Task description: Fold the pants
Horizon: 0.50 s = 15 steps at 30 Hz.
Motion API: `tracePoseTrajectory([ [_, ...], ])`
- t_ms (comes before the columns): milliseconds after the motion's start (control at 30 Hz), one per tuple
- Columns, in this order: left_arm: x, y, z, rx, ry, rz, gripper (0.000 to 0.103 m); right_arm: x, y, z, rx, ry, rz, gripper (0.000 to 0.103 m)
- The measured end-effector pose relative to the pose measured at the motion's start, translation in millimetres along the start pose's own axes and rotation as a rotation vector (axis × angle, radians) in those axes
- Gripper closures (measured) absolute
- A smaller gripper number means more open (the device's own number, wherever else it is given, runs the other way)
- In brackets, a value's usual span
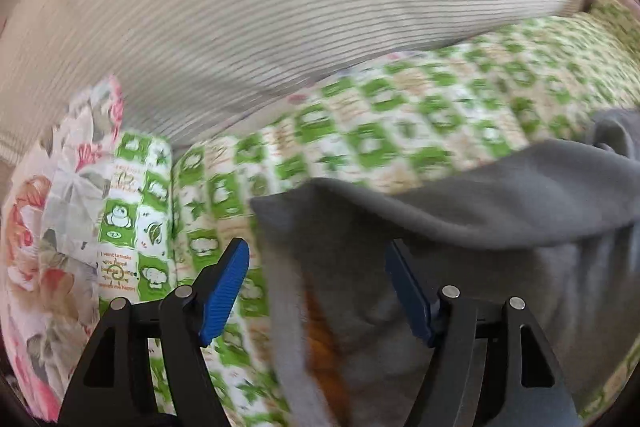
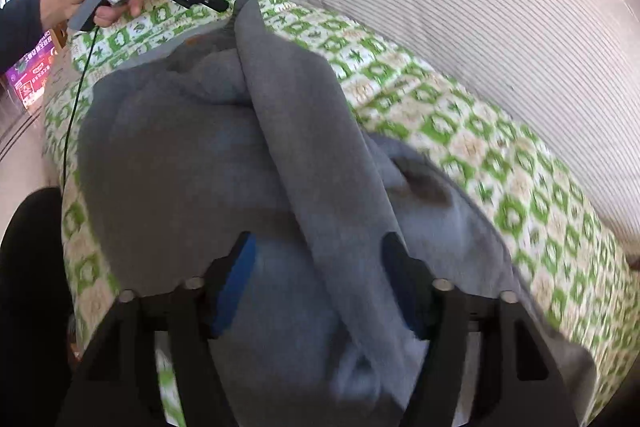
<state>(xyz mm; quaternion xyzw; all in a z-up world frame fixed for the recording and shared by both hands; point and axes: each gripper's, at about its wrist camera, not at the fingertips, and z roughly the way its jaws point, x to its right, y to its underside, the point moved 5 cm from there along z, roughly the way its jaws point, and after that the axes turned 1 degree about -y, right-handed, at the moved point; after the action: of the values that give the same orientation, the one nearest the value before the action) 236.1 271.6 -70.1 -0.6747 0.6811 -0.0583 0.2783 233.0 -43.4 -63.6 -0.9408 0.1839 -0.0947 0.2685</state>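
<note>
On green-checked quilt (image 2: 460, 131) | soft grey fleece pants (image 2: 208, 163) bunched | left tool (image 1: 316, 291), right tool (image 2: 316, 287) wide, empty

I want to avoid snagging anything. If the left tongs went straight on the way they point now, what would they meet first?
Probably the grey pants: their raised folded edge crosses right ahead of the open left tongs. Depth is unclear; the green-patterned sheet lies beyond.

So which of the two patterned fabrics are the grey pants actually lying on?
The green-and-white checked sheet; the grey pants lie on it, while the pink floral fabric sits apart at its end.
</note>
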Motion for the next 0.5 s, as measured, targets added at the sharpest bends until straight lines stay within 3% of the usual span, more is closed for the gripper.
tracePoseTrajectory([
  [67,-17,0,18,-0.036,0.015,-0.061,0.031,0,-13,8,0.017,0.015,0.000,0.024],
  [233,-30,-1,51,-0.077,0.049,-0.158,0.031,9,-33,44,-0.018,0.031,0.052,0.025],
  [300,-29,-3,56,-0.071,0.063,-0.182,0.033,16,-35,54,-0.029,0.011,0.093,0.043],
  [333,-27,-4,58,-0.056,0.085,-0.197,0.037,21,-37,58,-0.038,-0.012,0.129,0.067],
  [367,-25,-6,58,-0.040,0.109,-0.206,0.060,24,-35,60,-0.040,-0.025,0.160,0.076],
  [400,-24,-7,57,-0.031,0.139,-0.216,0.076,27,-34,60,-0.031,-0.041,0.185,0.080],
  [467,-21,-6,49,0.002,0.175,-0.230,0.077,30,-33,55,-0.009,-0.076,0.221,0.090],
  [500,-19,-4,38,0.037,0.182,-0.215,0.084,31,-32,50,0.002,-0.090,0.232,0.091],
])
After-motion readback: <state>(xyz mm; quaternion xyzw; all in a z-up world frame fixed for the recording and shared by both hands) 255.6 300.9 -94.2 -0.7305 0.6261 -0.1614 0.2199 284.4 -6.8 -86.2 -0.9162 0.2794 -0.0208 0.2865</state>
